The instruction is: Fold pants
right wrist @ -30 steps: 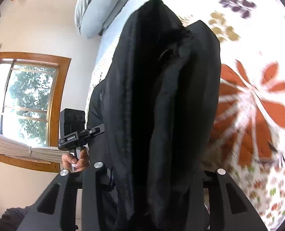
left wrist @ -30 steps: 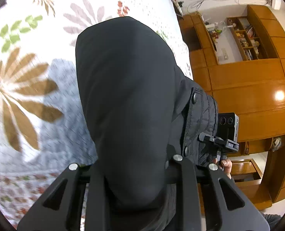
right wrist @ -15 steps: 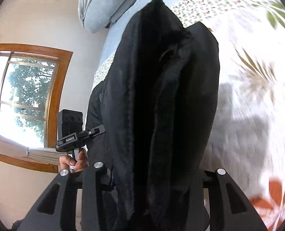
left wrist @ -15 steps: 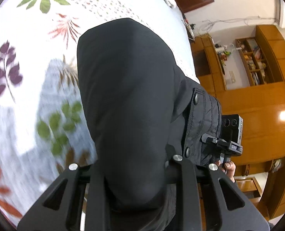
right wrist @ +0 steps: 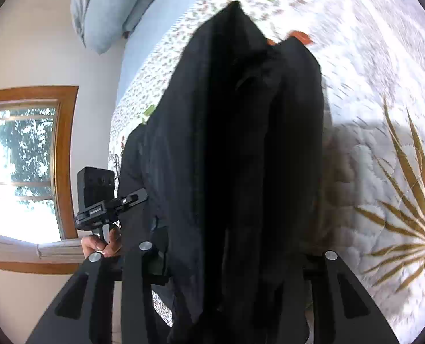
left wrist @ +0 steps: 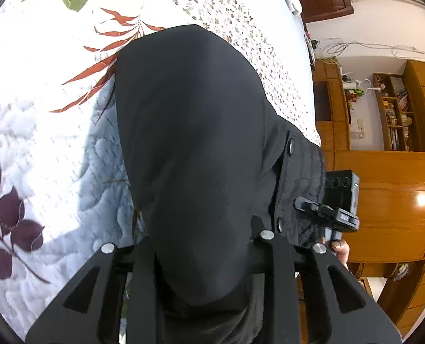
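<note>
The black pants (left wrist: 192,149) hang folded over in front of the left wrist camera, held up above the bed. My left gripper (left wrist: 203,258) is shut on the pants, and the cloth hides its fingertips. In the right wrist view the same pants (right wrist: 241,149) hang in thick dark folds, and my right gripper (right wrist: 221,266) is shut on them too. Each gripper shows in the other's view: the right one (left wrist: 332,215) beside the pants' buttoned edge, the left one (right wrist: 103,203) in a hand at the left.
The bed's white quilt (left wrist: 49,132) with leaf prints lies under the pants and also shows in the right wrist view (right wrist: 384,132). A grey pillow (right wrist: 103,8) lies at the bed's head. Wooden cabinets and shelves (left wrist: 384,177) stand beyond the bed, and a window (right wrist: 20,172) is on the other side.
Both grippers have carried the pants across the bed; the quilt pattern beneath has slid past in both views. The grip on the pants is unchanged.
</note>
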Demonstrator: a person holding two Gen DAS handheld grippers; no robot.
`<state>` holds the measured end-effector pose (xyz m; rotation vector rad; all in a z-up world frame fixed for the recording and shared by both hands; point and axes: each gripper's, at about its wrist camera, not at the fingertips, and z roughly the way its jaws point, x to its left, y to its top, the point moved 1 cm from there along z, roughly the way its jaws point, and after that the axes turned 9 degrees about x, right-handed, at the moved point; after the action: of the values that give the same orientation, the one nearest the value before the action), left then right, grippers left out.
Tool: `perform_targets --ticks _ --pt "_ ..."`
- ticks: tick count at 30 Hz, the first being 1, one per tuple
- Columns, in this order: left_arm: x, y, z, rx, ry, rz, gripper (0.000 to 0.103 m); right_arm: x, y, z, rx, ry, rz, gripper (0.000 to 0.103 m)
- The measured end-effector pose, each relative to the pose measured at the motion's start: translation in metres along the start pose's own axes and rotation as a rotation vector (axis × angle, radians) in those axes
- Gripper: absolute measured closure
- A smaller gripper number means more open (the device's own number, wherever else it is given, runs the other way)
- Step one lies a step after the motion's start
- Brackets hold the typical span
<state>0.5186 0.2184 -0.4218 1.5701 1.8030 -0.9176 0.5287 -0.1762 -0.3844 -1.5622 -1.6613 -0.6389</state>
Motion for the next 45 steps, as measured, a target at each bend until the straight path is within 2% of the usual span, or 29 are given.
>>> perform_targets --ticks 3,4,7,8,10,12,15,17,18,22,25,26,29,30,31,33,35,41,42,43,45 --pt "0.011 -0.003 0.000 -0.006 -0.039 -0.014 0.075 -0.018 -0.015 0.001 0.009 0.011 0.017 0.053" --pt "0.015 -0.005 -0.002 -0.014 -0.050 -0.014 0.074 -0.023 -0.018 0.001 0.012 0.013 0.024 0.047" --pt "0.014 -0.013 -0.011 -0.043 -0.043 -0.012 0.068 -0.012 -0.022 -0.005 -0.005 0.006 0.028 0.037" --pt "0.015 -0.016 -0.017 -0.065 -0.034 -0.020 0.063 0.000 -0.016 -0.012 -0.025 0.008 0.034 0.037" --pt "0.009 -0.020 -0.029 -0.114 -0.020 -0.031 0.055 -0.004 -0.025 -0.034 -0.081 0.023 0.054 0.037" --pt "0.008 -0.031 -0.043 -0.166 -0.010 -0.040 0.048 -0.005 -0.042 -0.056 -0.133 -0.016 0.043 0.036" --pt "-0.001 -0.059 -0.061 -0.288 0.119 -0.015 0.043 0.004 -0.066 -0.072 -0.180 -0.099 0.012 0.036" --pt "0.002 -0.077 -0.070 -0.342 0.137 -0.016 0.040 0.004 -0.081 -0.084 -0.200 -0.135 -0.012 0.036" --pt "-0.003 -0.079 -0.070 -0.346 0.139 -0.018 0.040 0.004 -0.089 -0.084 -0.199 -0.146 -0.019 0.036" --pt "0.002 -0.086 -0.052 -0.291 0.249 -0.028 0.040 0.000 -0.098 -0.070 -0.187 -0.251 0.001 0.035" --pt "0.001 -0.082 -0.038 -0.269 0.259 -0.047 0.040 -0.001 -0.098 -0.058 -0.187 -0.256 0.039 0.030" --pt "0.003 -0.082 -0.036 -0.268 0.249 -0.057 0.040 -0.003 -0.098 -0.054 -0.187 -0.259 0.046 0.027" --pt "0.005 -0.087 -0.041 -0.274 0.192 -0.092 0.041 -0.005 -0.107 -0.058 -0.192 -0.204 0.069 0.025" --pt "0.004 -0.093 -0.045 -0.283 0.185 -0.092 0.039 -0.002 -0.110 -0.060 -0.201 -0.192 0.065 0.025" --pt "-0.001 -0.101 -0.051 -0.304 0.185 -0.079 0.036 0.003 -0.117 -0.066 -0.220 -0.200 0.049 0.025" --pt "-0.011 -0.117 -0.066 -0.363 0.199 -0.048 0.021 0.010 -0.130 -0.078 -0.267 -0.203 0.027 0.019" --pt "-0.024 -0.140 -0.082 -0.420 0.220 -0.013 0.019 0.020 -0.154 -0.093 -0.327 -0.204 0.019 0.009" --pt "-0.069 -0.220 -0.124 -0.535 0.308 0.093 0.013 0.057 -0.225 -0.120 -0.443 -0.216 -0.028 0.004" --pt "-0.077 -0.226 -0.127 -0.543 0.322 0.104 0.013 0.067 -0.226 -0.121 -0.452 -0.223 -0.027 0.004" --pt "-0.087 -0.242 -0.131 -0.556 0.345 0.121 0.013 0.076 -0.244 -0.125 -0.463 -0.237 -0.031 0.004" --pt "-0.108 -0.274 -0.139 -0.581 0.399 0.162 0.012 0.085 -0.259 -0.126 -0.485 -0.244 -0.042 0.004"
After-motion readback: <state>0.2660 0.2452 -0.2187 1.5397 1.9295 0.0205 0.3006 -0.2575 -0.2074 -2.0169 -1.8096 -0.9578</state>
